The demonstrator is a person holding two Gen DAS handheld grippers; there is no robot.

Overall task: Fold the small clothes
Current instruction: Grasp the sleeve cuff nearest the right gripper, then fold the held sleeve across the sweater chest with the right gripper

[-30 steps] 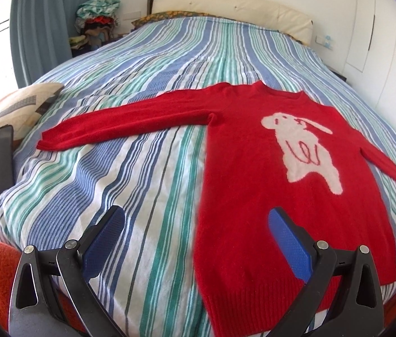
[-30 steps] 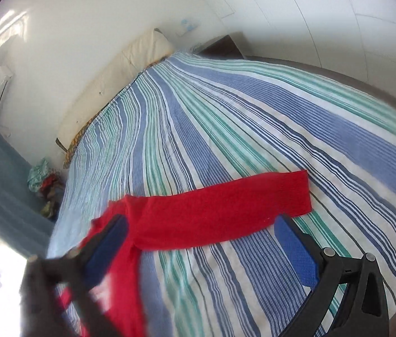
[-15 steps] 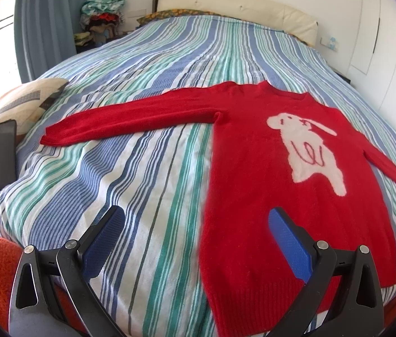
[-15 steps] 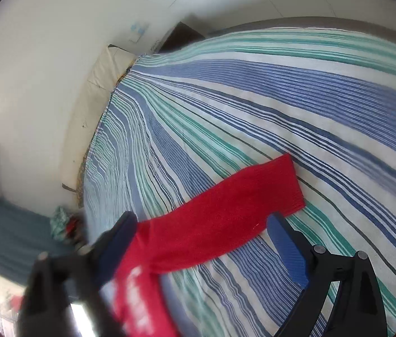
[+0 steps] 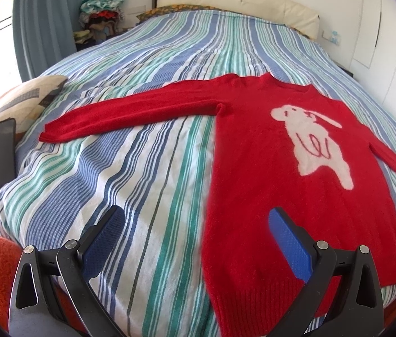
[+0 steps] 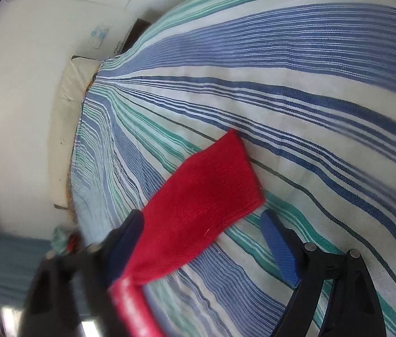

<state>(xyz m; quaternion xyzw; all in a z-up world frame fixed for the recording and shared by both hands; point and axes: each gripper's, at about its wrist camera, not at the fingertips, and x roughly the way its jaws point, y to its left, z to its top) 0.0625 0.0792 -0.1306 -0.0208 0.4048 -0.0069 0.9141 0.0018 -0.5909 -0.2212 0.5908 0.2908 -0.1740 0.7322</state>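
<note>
Hovering over the near edge of the blue, green and white striped bedspread (image 5: 147,168), the left gripper (image 5: 198,241) is holding its blue-padded fingers wide apart with nothing between them, so the fold looks to me barely begun. From this left wrist view the fuzzy red knitted sweater with a white rabbit motif (image 5: 268,185) is lying flat and face up on the bed, one long sleeve (image 5: 130,112) stretching out sideways toward a patterned cushion (image 5: 20,98) carrying a dark phone (image 5: 1,154), the ribbed hem nearest the gripper. From the right wrist view, the right gripper (image 6: 200,241) is hanging low over the red cuff end of the other sleeve (image 6: 203,193), its jaws gaping on either side of the cloth without pinching it. My guess is that the next move calls for closing on that cuff and carrying the sleeve across the body, keeping the soft knit from bunching.
</note>
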